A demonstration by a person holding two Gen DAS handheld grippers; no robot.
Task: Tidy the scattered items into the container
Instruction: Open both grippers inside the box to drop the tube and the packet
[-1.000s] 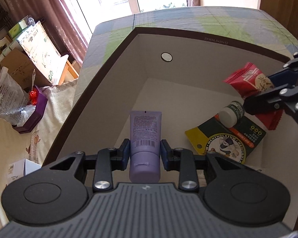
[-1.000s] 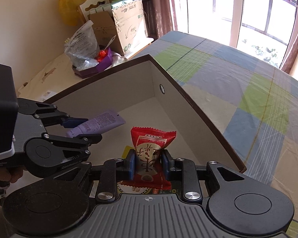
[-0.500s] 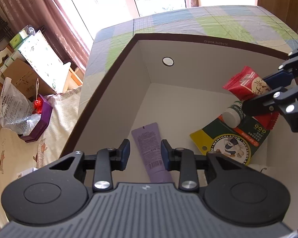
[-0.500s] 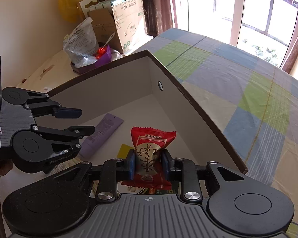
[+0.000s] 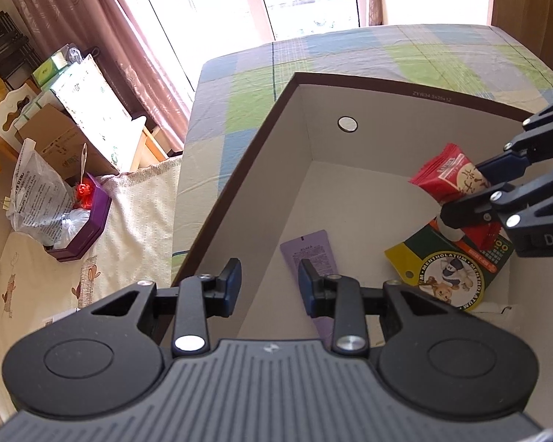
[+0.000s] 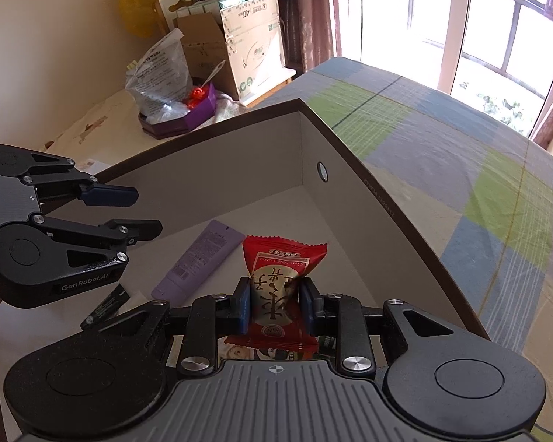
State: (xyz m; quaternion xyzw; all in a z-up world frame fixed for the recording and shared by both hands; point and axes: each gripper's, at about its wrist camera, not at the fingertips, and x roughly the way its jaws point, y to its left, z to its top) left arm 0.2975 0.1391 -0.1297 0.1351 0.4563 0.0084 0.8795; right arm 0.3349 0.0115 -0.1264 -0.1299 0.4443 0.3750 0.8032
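— Where the left wrist camera looks down, what lies in the box (image 5: 247, 199)?

— Seen from there, a lilac tube (image 5: 311, 254) lies flat on the white floor, cap end toward the camera. The left gripper (image 5: 269, 287) hangs above it with its jaws spread wide and nothing between them; the tube sits under the right-hand finger, apart from both pads. Further right lies a green and yellow Mentholatum card (image 5: 449, 276), and above it the right gripper (image 5: 472, 191) pinches a red snack packet (image 5: 446, 176). A small white-capped bottle shows partly behind that gripper's lower finger.

— And the right wrist view?

— It shows the packet (image 6: 276, 287) face-on: red wrapper, crimped top edge, cream label with dark characters, held upright between the blue pads of the right gripper (image 6: 274, 307), over the box's (image 6: 398, 217) interior. The tube (image 6: 199, 261) lies beyond and left on the floor. The left gripper (image 6: 136, 210) hovers at left, fingers parted. The card is mostly hidden under the packet here.
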